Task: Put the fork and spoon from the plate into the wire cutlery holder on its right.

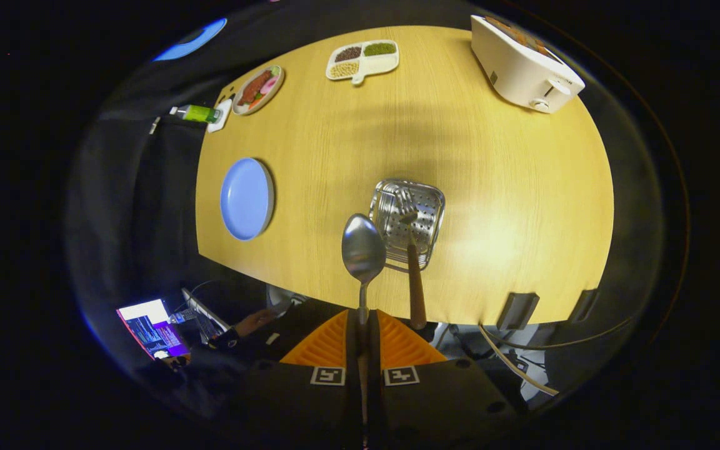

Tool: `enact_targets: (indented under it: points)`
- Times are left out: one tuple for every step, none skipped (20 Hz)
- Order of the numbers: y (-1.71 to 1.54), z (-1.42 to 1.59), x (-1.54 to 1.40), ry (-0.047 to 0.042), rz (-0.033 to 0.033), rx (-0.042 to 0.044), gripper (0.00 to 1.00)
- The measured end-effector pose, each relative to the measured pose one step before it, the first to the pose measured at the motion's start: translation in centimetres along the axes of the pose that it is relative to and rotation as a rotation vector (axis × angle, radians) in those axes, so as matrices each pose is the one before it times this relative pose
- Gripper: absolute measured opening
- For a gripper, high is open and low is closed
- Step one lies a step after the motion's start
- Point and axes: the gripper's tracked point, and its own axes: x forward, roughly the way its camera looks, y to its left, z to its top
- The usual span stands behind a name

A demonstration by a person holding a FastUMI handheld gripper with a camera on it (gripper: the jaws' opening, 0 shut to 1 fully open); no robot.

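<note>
the gripper [363, 325] has its two fingers pressed close together on the thin handle of the spoon [363, 250], whose bowl sticks out ahead of them, held over the wooden table [491, 156] just beside the metal cutlery holder [408, 212]. the fork [411, 262] already stands in that holder, tines down inside, its brown handle leaning out toward the fingers. the blue plate [247, 198] lies bare, well apart from the holder. beyond are a divided dish of beans [362, 60], a plate of food [258, 89], a green bottle [199, 113] and a white appliance [524, 62]
</note>
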Motion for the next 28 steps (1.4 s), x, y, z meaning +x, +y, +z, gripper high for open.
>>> enact_targets:
  points:
    - [-0.497, 0.37, 0.406, 0.03494, -0.01501, 0.00195, 0.08]
    - [-0.423, 0.293, 0.49, 0.03448, -0.01279, 0.00773, 0.08]
    - [-0.242, 0.629, 0.225, 0.03033, -0.00711, 0.01078, 0.08]
    - [-0.233, 0.471, 0.479, 0.03219, -0.00303, 0.01466, 0.08]
    - [-0.124, 0.528, 0.465, 0.02737, -0.00675, 0.01691, 0.08]
    - [-0.396, 0.538, 0.463, 0.02638, -0.014, 0.01232, 0.08]
    - [-0.271, 0.675, 0.355, 0.02011, -0.02352, 0.008, 0.08]
    - [-0.26, 0.549, 0.314, 0.01758, -0.02123, 0.00932, 0.08]
    - [-0.154, 0.4, 0.338, 0.02315, -0.01142, 0.01021, 0.08]
    - [-0.335, -0.017, 0.345, 0.02503, -0.0049, 0.00359, 0.08]
    - [0.576, 0.409, 0.308, 0.01798, -0.00482, 0.00184, 0.08]
    - [0.103, 0.369, 0.373, 0.00834, -0.00018, 0.0046, 0.08]
    - [0.048, 0.529, 0.253, 0.00476, 0.00464, 0.00896, 0.08]
    - [0.16, 0.455, 0.257, 0.00104, 0.00406, 0.00942, 0.08]
    - [-0.047, 0.432, 0.067, 0.00592, -0.00224, 0.00552, 0.08]
    - [-0.045, 0.186, 0.046, -0.002, 0.00371, 0.00459, 0.09]
    - [0.055, 0.342, 0.108, -0.01394, 0.00658, 0.00322, 0.11]
    - [0.17, 0.16, 0.075, -0.01547, 0.01261, 0.00012, 0.11]
    - [-0.097, 0.324, -0.345, -0.02148, 0.00426, -0.00725, 0.13]
    - [0.12, 0.448, -0.096, -0.03955, 0.01454, 0.00036, 0.15]
    - [0.2, 0.683, -0.254, -0.05093, 0.01284, -0.00231, 0.21]
    - [0.177, 0.653, -0.342, -0.06094, 0.01827, -0.00654, 0.38]
    - [0.368, 0.735, -0.563, -0.06934, 0.0183, -0.01227, 0.44]
    - [0.159, 0.623, -0.482, -0.07554, 0.00948, -0.01313, 0.48]
    - [-0.062, 0.78, -0.561, -0.08623, -0.00317, -0.01965, 0.54]
    - [-0.618, 0.403, -0.825, -0.09088, -0.00274, -0.01648, 0.6]
    - [0.125, 0.527, -0.781, -0.08596, 0.003, -0.01003, 0.67]
    - [1.358, 0.712, -0.989, -0.09245, 0.00906, -0.00628, 0.7]
